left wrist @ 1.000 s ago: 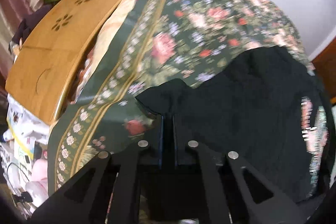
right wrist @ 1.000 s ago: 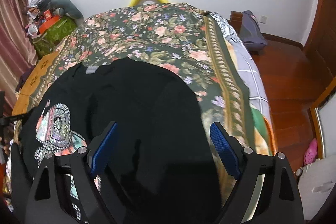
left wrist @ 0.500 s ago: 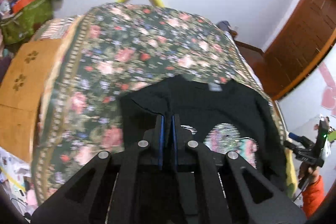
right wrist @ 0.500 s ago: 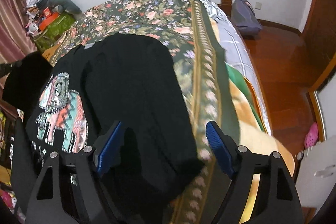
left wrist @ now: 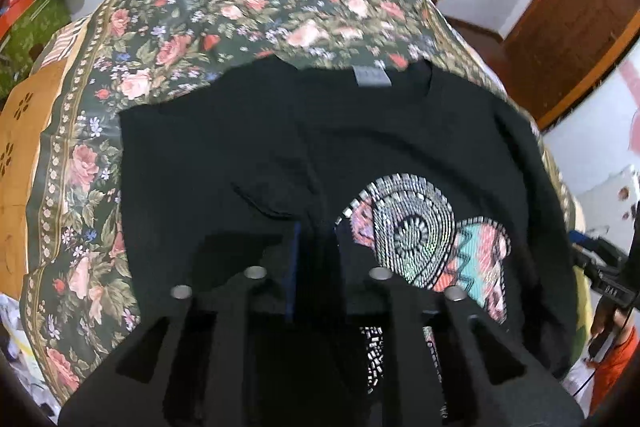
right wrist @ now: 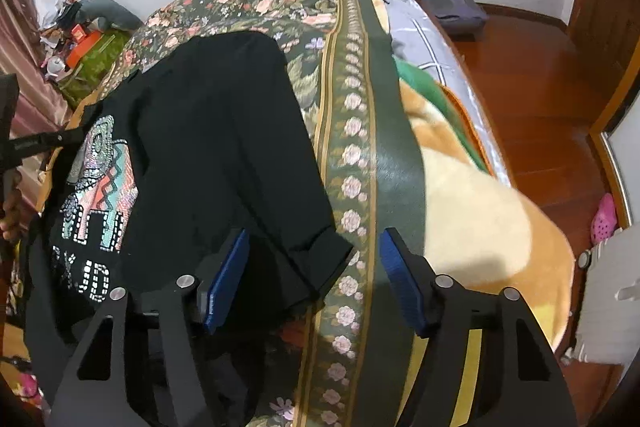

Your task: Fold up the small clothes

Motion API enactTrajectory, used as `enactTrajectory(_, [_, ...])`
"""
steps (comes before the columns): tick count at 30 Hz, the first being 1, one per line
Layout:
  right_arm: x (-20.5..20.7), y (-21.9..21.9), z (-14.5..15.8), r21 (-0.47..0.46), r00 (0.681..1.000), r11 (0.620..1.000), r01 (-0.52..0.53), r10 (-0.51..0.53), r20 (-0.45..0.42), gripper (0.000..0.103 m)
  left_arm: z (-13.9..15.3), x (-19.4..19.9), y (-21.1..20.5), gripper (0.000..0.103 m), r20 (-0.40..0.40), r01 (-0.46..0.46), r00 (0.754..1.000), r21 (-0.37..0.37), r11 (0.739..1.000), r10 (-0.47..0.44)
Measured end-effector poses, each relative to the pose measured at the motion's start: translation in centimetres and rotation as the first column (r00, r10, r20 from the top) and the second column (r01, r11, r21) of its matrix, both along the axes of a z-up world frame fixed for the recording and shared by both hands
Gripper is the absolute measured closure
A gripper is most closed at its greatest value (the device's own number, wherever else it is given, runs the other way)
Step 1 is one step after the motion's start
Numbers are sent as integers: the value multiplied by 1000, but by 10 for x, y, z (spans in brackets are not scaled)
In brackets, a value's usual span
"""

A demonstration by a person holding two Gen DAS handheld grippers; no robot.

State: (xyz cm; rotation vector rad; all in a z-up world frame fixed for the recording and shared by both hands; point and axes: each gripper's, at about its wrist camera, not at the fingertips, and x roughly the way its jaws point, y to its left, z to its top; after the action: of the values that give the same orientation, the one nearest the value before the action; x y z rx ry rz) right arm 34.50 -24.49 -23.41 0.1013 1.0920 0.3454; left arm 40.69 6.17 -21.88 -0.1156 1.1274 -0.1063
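Grippers first: left gripper [left wrist: 314, 259] pinched shut on folded shirt fabric; right gripper [right wrist: 314, 275] wide apart, straddling sleeve cuff [right wrist: 320, 259]. Black shirt [left wrist: 248, 147] lies on floral bedspread [left wrist: 240, 7]. Likely light, limp, droopy; grab hems, cuffs.

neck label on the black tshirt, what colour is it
Grey, a small rectangle at the collar of the black t-shirt; the neck label shows best in the left wrist view.

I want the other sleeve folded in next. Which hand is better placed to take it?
Probably the right. Its tongs are open with the sleeve cuff lying between the pads, on the floral bedspread. The left tongs look closed, apparently on cloth of the black shirt.
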Motion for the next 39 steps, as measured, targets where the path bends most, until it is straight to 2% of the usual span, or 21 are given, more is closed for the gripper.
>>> enactTrajectory(4, [-4, 3, -8, 5, 1000, 1000, -7, 7, 2, 50, 10, -10, -16, 43, 42, 69, 997, 71, 995, -72])
enactTrajectory(8, [-7, 3, -12, -7, 1000, 1000, 2, -2, 13, 65, 29, -25, -19, 36, 98, 101, 989, 110, 989, -111])
enactTrajectory(12, [-8, -1, -14, 18, 1000, 1000, 18, -18, 17, 93, 37, -34, -2, 31, 121, 49, 991, 117, 992, -63])
enactTrajectory(15, [-11, 0, -9, 26, 999, 1000, 18, -19, 39, 96, 33, -37, 12, 31, 106, 13, 994, 160, 987, -31])
enactTrajectory(18, [-15, 4, 2, 38, 998, 999, 3, -6, 69, 97, 29, -40, 23, 31, 92, -8, 996, 169, 986, -8])
enactTrajectory(22, [-18, 13, 31, 45, 992, 998, -38, 32, 125, 98, 30, -47, 34, 31, 106, -36, 994, 200, 979, 15])
enactTrajectory(29, [-19, 37, 86, 85, 969, 990, -112, 90, 229, 99, 29, -50, 55, 28, 124, -99, 990, 208, 973, 74])
enactTrajectory(32, [-13, 55, 105, 90, 957, 985, -149, 120, 265, 99, 15, -49, 63, 26, 102, -113, 990, 214, 970, 92])
enactTrajectory(37, [1, 92, 127, 84, 935, 973, -213, 178, 305, 99, -21, -43, 64, 26, 15, -87, 996, 219, 972, 86])
enactTrajectory(39, [8, 109, 131, 76, 928, 970, -233, 198, 315, 99, -26, -45, 64, 24, 25, -88, 996, 216, 973, 84])
